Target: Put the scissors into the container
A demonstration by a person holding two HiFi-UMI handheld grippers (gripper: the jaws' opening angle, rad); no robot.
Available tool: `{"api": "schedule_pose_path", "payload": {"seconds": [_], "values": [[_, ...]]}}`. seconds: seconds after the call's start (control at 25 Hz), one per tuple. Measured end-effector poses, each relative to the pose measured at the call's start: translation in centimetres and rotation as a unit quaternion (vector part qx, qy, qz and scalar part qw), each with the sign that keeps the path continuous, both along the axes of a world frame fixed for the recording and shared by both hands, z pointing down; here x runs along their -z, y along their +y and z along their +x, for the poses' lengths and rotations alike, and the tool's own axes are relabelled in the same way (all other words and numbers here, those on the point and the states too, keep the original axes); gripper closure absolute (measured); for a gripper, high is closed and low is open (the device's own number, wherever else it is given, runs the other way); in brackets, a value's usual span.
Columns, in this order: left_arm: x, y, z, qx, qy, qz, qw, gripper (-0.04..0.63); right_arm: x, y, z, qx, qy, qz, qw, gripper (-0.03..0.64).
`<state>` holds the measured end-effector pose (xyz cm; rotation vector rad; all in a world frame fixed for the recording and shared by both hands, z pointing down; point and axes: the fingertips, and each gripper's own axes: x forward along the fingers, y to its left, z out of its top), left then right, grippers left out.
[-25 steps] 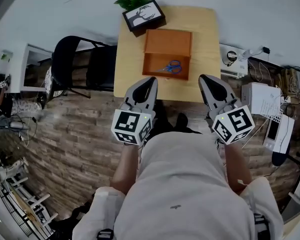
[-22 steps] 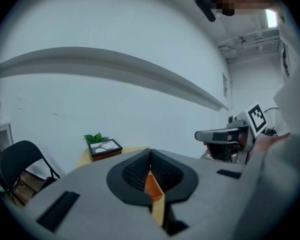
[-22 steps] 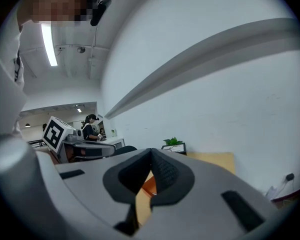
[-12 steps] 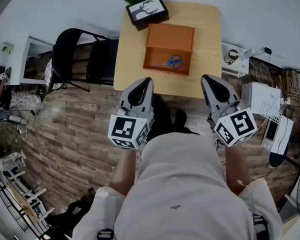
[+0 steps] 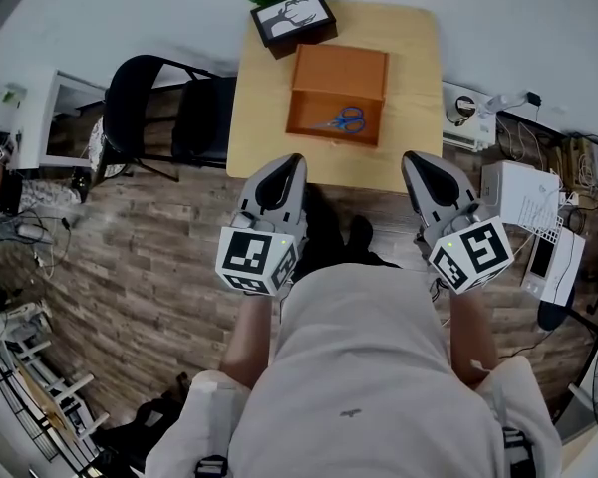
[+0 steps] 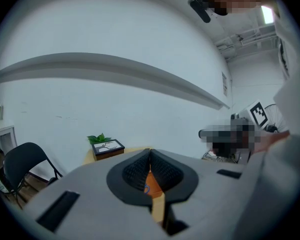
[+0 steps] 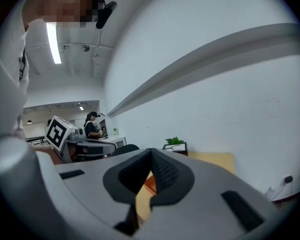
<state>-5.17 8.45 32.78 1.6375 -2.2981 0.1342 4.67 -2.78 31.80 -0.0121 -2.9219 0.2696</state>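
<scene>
- Blue-handled scissors (image 5: 342, 120) inside the orange container (image 5: 337, 68), ahead of both grippers and between their lines; blades probably toward the left gripper's side, too small to be sure.
- Seen from the left gripper view as a blue speck (image 6: 146, 187) against the container (image 6: 154, 180), just beyond the jaw tips.
- Container open-topped, on a table (image 5: 264, 108), well ahead of either gripper.
- Left gripper (image 5: 293, 161): jaws pressed together at the tips, nothing between them, held short of the table's near edge.
- Right gripper (image 5: 415, 159): jaws likewise closed tip to tip on nothing, level with the left, well apart from it.
- Beyond the container, a boxed plant (image 5: 291, 16).
- Off past the left gripper's outer side, a black chair (image 5: 154, 118).
</scene>
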Motion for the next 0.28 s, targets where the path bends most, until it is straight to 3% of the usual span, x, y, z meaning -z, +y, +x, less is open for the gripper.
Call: {"api": "schedule_pose_path", "payload": {"seconds": [0.28], "values": [[-0.13, 0.06, 0.54, -0.002, 0.008, -0.003, 1.0, 0.588, 0.16, 0.26, 0.17, 0.004, 0.003, 0.003, 1.0, 0.62]]}}
